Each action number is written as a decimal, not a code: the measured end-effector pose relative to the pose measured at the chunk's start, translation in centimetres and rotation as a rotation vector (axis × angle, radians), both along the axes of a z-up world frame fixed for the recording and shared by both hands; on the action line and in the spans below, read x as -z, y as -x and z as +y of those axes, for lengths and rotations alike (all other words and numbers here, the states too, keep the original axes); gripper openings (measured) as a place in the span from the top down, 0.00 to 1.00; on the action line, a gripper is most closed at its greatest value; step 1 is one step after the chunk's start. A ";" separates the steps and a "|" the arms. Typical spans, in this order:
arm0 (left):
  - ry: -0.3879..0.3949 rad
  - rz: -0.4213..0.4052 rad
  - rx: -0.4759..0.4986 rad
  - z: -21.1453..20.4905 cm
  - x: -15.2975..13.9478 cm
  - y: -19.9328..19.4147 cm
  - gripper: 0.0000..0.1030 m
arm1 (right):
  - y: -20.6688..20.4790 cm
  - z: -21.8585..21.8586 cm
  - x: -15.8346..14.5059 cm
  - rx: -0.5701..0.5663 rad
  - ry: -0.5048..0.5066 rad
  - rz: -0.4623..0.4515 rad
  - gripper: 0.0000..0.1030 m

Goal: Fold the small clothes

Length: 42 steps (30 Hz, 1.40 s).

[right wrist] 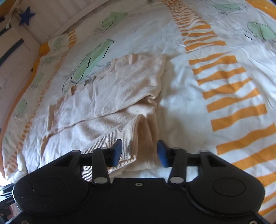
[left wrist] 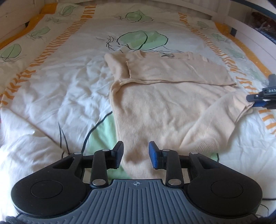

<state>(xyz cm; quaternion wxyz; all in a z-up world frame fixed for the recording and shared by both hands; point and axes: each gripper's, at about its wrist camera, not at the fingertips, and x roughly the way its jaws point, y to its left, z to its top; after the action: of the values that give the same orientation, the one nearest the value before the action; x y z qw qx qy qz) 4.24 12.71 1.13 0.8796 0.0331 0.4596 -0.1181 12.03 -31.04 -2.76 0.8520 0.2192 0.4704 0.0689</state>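
Note:
A cream knitted sweater (left wrist: 163, 106) lies flat on the bed, neck to the far side. One sleeve (left wrist: 172, 70) is folded across its chest. The other sleeve (left wrist: 215, 120) runs out to the right. My left gripper (left wrist: 136, 153) hovers open over the sweater's near hem, with nothing between its fingers. In the right wrist view the same sweater (right wrist: 103, 96) stretches away to the left. My right gripper (right wrist: 139, 153) has the ribbed sleeve cuff (right wrist: 138, 137) bunched up between its blue pads. That right gripper (left wrist: 258, 100) also shows at the left wrist view's right edge, at the sleeve's end.
The sweater rests on a rumpled white duvet (left wrist: 69, 86) printed with green leaves and orange stripes (right wrist: 232, 96). A white bed frame (right wrist: 86, 13) curves round the far side. A blue star (right wrist: 26, 16) hangs at the far left corner.

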 end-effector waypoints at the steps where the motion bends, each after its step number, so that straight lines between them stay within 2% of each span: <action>1: 0.002 0.002 0.003 0.0 -0.1 0.2 0.70 | -0.1 0.4 0.0 -0.020 0.014 0.012 0.88; 3: -0.010 -0.001 0.020 -0.2 0.0 0.6 0.70 | -0.2 1.1 -0.4 -0.042 0.040 0.017 0.85; 4: -0.025 -0.004 0.032 -0.3 0.0 0.7 0.70 | -0.4 1.2 -0.7 -0.053 0.014 0.014 0.85; 9: -0.062 -0.029 0.103 -1.1 0.0 1.5 0.70 | -2.5 -0.9 -2.4 0.016 -0.252 -0.018 0.86; 12: -0.081 -0.044 0.140 -1.6 -0.1 1.5 0.70 | -4.7 -1.9 -3.2 0.081 -0.359 -0.051 0.90; 15: -0.111 -0.069 0.187 -2.3 -0.1 1.7 0.70 | -7.2 -2.5 -3.5 0.134 -0.330 -0.088 0.94; 18: -0.159 -0.086 0.262 -3.3 0.1 1.9 0.69 | -9.7 -3.7 -2.4 0.227 -0.342 -0.067 0.94; 20: -0.198 -0.083 0.323 -4.0 0.3 2.1 0.69 | -10.8 -4.1 -1.8 0.255 -0.291 -0.047 0.90; 22: -0.220 -0.055 0.393 -4.5 0.6 2.6 0.69 | -10.9 -3.7 -1.4 0.227 -0.254 -0.014 0.87; 24: -0.241 -0.045 0.432 -4.7 0.9 3.3 0.69 | -9.6 -2.7 -1.5 0.147 -0.232 0.006 0.85; 27: -0.224 -0.017 0.417 -4.1 1.0 3.8 0.69 | -6.6 0.7 -2.0 -0.031 -0.113 0.011 0.84; 29: -0.212 0.006 0.378 -3.6 1.2 3.7 0.69 | -4.0 3.3 -1.7 -0.148 -0.069 0.028 0.84; 33: -0.201 0.034 0.334 -2.9 1.3 3.8 0.69 | -0.3 6.8 -0.1 -0.280 -0.127 0.108 0.84; 36: -0.217 0.071 0.385 -3.0 1.7 4.2 0.69 | 1.5 8.7 1.1 -0.342 -0.138 0.159 0.84; 38: -0.265 0.085 0.447 -3.5 2.3 4.9 0.69 | 2.3 9.4 1.2 -0.356 -0.132 0.171 0.84; 42: -0.401 0.004 0.562 -4.9 2.9 6.6 0.69 | 2.9 9.4 0.9 -0.353 -0.163 0.173 0.84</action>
<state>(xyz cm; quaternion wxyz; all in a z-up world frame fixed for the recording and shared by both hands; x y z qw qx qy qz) -2.34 7.76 -1.81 0.7879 0.3304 0.4481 -0.2633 9.17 -21.68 -3.64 0.7625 0.2069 0.5659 0.2356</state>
